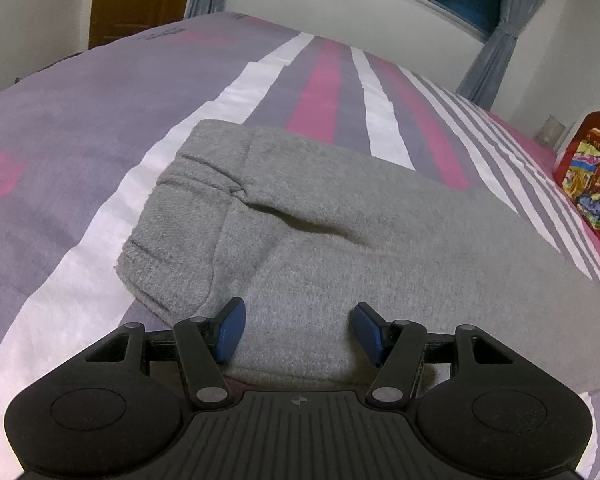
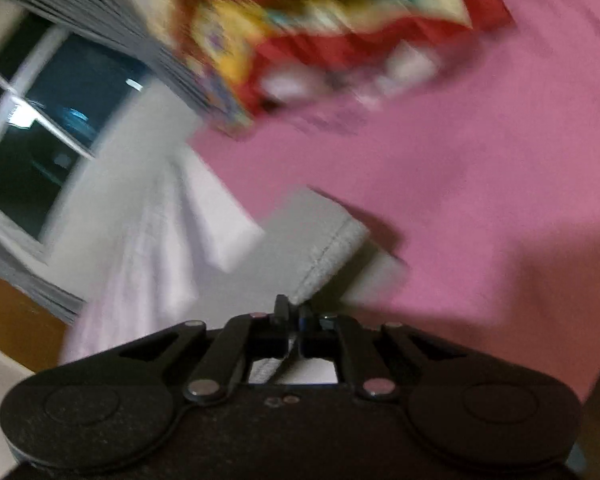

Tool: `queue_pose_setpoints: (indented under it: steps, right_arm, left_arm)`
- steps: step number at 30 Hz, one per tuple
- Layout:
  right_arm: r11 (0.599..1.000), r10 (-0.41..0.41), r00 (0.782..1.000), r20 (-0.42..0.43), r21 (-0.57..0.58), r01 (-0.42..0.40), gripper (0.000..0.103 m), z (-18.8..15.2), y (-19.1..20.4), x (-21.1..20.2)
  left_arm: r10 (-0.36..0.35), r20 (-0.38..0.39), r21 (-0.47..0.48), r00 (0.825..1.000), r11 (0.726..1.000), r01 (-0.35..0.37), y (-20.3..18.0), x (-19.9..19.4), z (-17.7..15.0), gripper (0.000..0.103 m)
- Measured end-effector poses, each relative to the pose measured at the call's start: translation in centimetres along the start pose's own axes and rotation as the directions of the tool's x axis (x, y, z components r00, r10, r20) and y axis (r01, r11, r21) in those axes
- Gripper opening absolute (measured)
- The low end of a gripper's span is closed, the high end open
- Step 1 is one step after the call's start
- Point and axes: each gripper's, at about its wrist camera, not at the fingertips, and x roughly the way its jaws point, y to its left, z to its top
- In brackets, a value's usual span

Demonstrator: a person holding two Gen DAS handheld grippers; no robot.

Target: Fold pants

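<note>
Grey pants (image 1: 340,220) lie flat on the striped bed cover, waistband to the left and legs running off to the right. My left gripper (image 1: 298,330) is open, its blue pads just above the near edge of the pants, holding nothing. In the blurred right wrist view, my right gripper (image 2: 296,314) is shut on the hemmed end of a grey pant leg (image 2: 320,240), lifted above the pink sheet.
The bed cover (image 1: 100,120) has purple, pink and white stripes. A colourful red and yellow pillow (image 1: 592,172) sits at the bed's right edge, also in the right wrist view (image 2: 300,20). A window with grey curtains (image 1: 496,28) and a brown door (image 1: 136,0) are behind.
</note>
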Motion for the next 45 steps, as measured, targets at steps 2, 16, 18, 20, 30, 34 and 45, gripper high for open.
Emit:
queue_pose_setpoints:
  steps: [2, 16, 18, 20, 30, 34, 45]
  right_arm:
    - [0.999, 0.020, 1.000, 0.002, 0.031, -0.020, 0.006, 0.0, -0.3, -0.2]
    - [0.802, 0.111, 0.972, -0.207, -0.559, -0.211, 0.019, -12.7, 16.7, 1.5]
    - [0.759, 0.028, 0.964, -0.263, -0.622, -0.192, 0.018, -15.3, 17.7, 3.4]
    - [0.762, -0.034, 0.966, -0.256, -0.632, -0.140, 0.017, -16.2, 17.5, 4.7]
    - [0.673, 0.024, 0.935, -0.354, -0.686, -0.277, 0.019, -20.2, 21.7, 5.7]
    - [0.698, 0.108, 0.945, -0.310, -0.652, -0.294, 0.022, -17.0, 22.5, 5.7]
    - [0.874, -0.100, 0.992, -0.083, -0.484, 0.047, 0.006, -2.8, 16.1, 10.6]
  left_arm:
    - [0.005, -0.004, 0.006, 1.000, 1.000, -0.005, -0.1, -0.1, 0.1, 0.060]
    - [-0.201, -0.019, 0.211, 0.979, 0.957, 0.200, -16.6, 0.7, -2.7, 0.060]
    - [-0.151, -0.045, 0.313, 0.988, 0.937, 0.157, -18.7, 2.1, -4.6, 0.064]
    - [-0.111, -0.046, 0.354, 0.993, 0.928, 0.120, -19.5, 2.2, -5.0, 0.065]
    - [-0.179, -0.086, 0.465, 0.980, 0.863, 0.199, -26.7, 3.5, -6.4, 0.074]
    - [-0.239, -0.068, 0.423, 0.968, 0.872, 0.246, -27.9, 2.5, -3.0, 0.074]
    - [-0.129, -0.146, 0.421, 0.981, 0.889, 0.180, -24.4, 7.3, 1.1, 0.074]
